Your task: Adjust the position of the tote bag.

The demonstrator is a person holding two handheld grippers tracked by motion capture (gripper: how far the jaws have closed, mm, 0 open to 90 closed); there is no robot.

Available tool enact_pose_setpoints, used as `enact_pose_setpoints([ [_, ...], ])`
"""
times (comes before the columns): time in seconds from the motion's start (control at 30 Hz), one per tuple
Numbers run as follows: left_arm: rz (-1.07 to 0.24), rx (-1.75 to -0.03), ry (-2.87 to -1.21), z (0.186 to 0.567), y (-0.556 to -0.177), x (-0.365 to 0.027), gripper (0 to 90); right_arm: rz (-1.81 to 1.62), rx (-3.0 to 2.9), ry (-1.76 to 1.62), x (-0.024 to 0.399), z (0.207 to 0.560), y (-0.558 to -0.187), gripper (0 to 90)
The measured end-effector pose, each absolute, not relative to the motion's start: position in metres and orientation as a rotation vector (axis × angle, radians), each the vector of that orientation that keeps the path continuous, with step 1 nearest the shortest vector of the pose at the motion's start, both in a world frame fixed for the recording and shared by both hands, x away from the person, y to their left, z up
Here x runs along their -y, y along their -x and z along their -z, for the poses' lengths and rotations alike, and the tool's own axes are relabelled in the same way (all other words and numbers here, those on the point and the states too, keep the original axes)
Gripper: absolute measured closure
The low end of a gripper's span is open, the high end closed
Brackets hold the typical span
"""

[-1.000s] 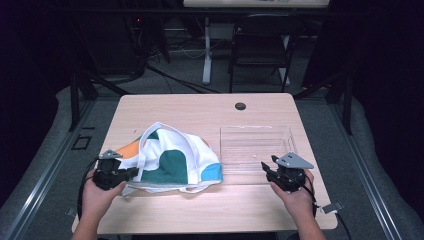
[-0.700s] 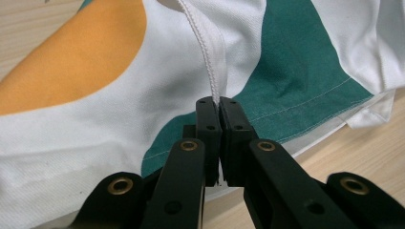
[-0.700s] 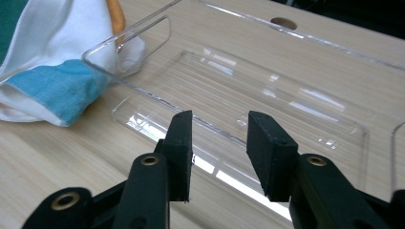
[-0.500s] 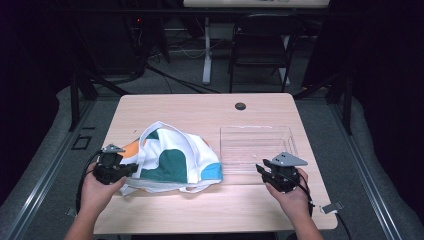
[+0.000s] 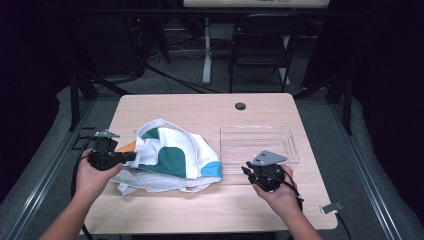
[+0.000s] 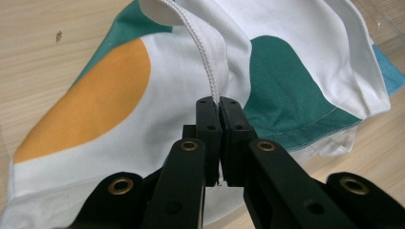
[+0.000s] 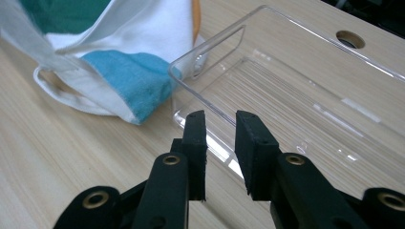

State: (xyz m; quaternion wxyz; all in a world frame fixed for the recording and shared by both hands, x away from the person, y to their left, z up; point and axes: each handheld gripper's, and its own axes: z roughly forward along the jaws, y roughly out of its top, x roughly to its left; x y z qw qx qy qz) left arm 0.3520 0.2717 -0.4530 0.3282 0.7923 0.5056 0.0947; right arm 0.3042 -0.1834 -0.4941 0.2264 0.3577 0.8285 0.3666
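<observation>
My left gripper (image 5: pixel 131 156) has its jaws clamped together on a white stitched strap of the cloth bag (image 5: pixel 172 155); in the left gripper view (image 6: pixel 219 102) the strap rises straight out from between the pads, pinched tight. The bag itself is white with teal, orange and blue patches. It lies crumpled on the left half of the bench (image 5: pixel 200 107), its left edge lifted at my gripper, the rest still resting on the wood. Its blue corner (image 7: pixel 136 76) sits just beside the near left corner of the clear plastic tray (image 5: pixel 292 145), and from the right gripper view the cloth appears to touch the tray's end wall there, though I cannot tell for sure.

The tray (image 7: pixel 305 95) is a shallow, see-through rectangular box standing upright on the right half of the bench. I see nothing in it but the wood grain showing through its floor. None of the bag lies inside it.

My right gripper (image 5: pixel 247 171) hovers at the tray's near edge, pointing toward the bag. Its jaws (image 7: pixel 220 119) have just been closing yet stand a little apart, with nothing between them; the tray's near corner lies just beyond the tips.

A round dark hole (image 5: pixel 240 106) sits in the bench behind the tray.
</observation>
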Motion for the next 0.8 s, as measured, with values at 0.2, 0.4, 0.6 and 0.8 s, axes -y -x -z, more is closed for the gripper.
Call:
enact_pose_setpoints([
  [0.2, -0.268, -1.328, -2.083, 0.440, -0.356, -0.269, 88.3, -0.943, -2.339, -0.874, 0.171, 0.484, -0.310, 74.6],
  [0.4, -0.314, -1.336, -2.105, 0.427, -0.362, -0.265, 88.3, -0.930, -2.383, -0.796, 0.161, 0.470, -0.318, 75.4],
  [0.6, -0.356, -1.332, -2.141, 0.421, -0.366, -0.263, 88.3, -0.921, -2.418, -0.731, 0.149, 0.459, -0.322, 76.3],
  [0.8, -0.350, -1.353, -2.127, 0.416, -0.371, -0.264, 88.4, -0.925, -2.456, -0.673, 0.134, 0.448, -0.327, 77.5],
])
